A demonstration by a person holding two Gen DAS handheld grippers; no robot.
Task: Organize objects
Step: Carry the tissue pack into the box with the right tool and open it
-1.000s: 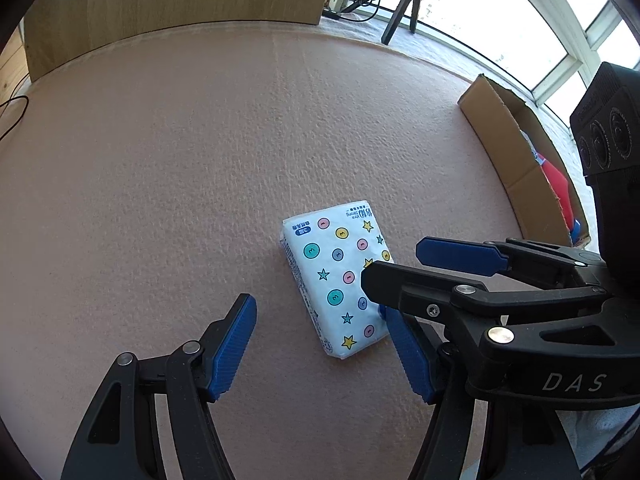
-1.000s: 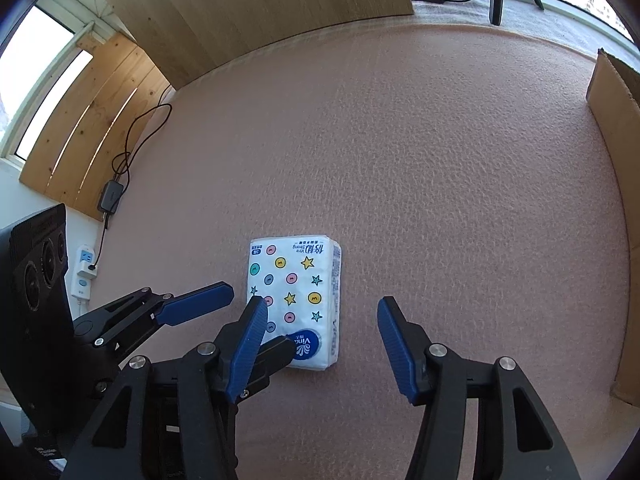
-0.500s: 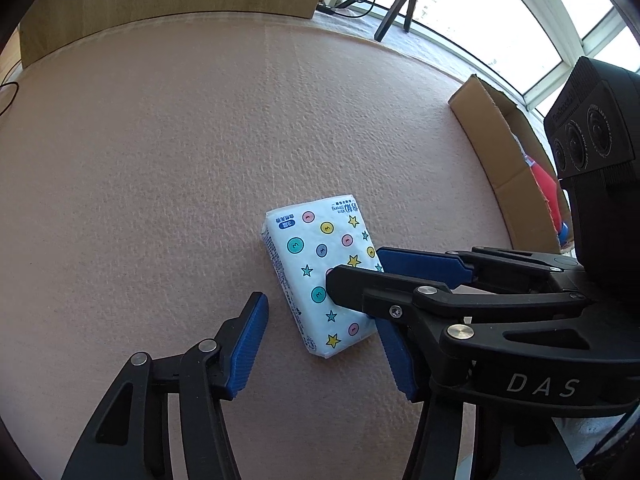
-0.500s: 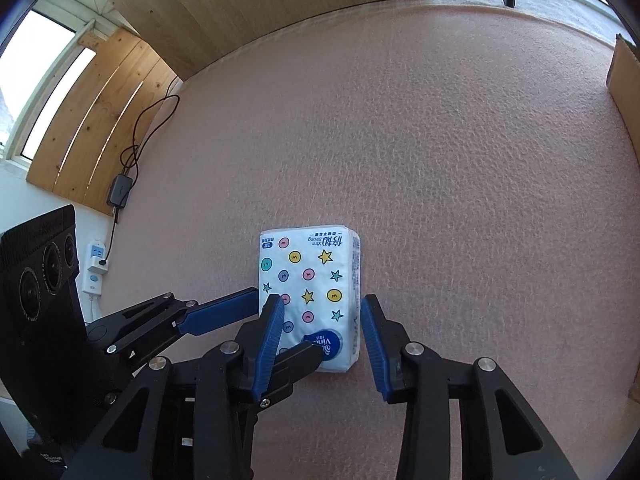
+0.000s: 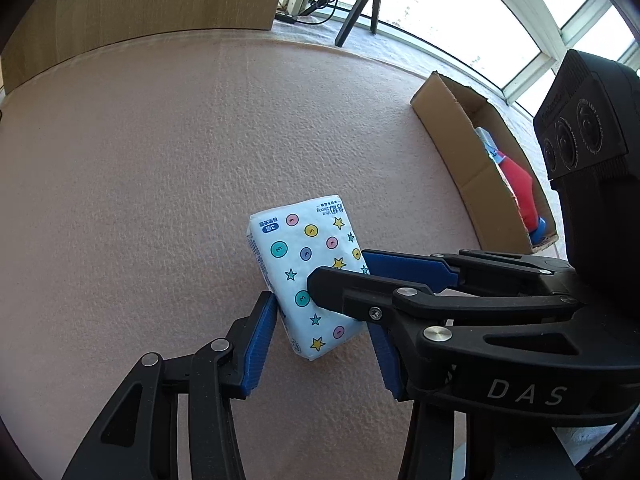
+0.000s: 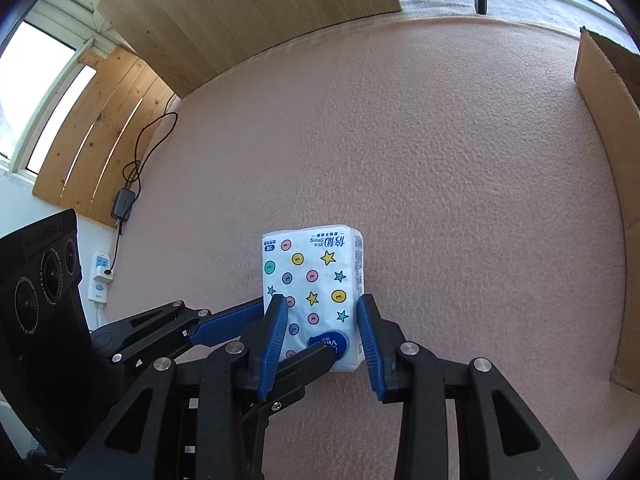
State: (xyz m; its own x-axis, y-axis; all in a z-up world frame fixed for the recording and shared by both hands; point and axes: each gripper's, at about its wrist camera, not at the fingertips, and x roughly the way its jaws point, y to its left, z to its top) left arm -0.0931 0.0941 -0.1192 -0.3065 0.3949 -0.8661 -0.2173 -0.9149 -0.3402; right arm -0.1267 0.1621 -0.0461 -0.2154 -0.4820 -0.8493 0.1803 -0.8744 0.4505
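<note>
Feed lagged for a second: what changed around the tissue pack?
The right gripper closed its fingers onto the tissue pack; the left gripper narrowed around it too. The pack stayed flat on the pink mat, and the cardboard box stayed put.

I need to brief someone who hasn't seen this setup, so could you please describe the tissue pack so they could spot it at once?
On the pink carpet, left of the cardboard box by the windows, the tissue pack sits between the blue pads of the right gripper. It is the only loose item on the carpet: a white soft packet printed with coloured dots and stars.
</note>
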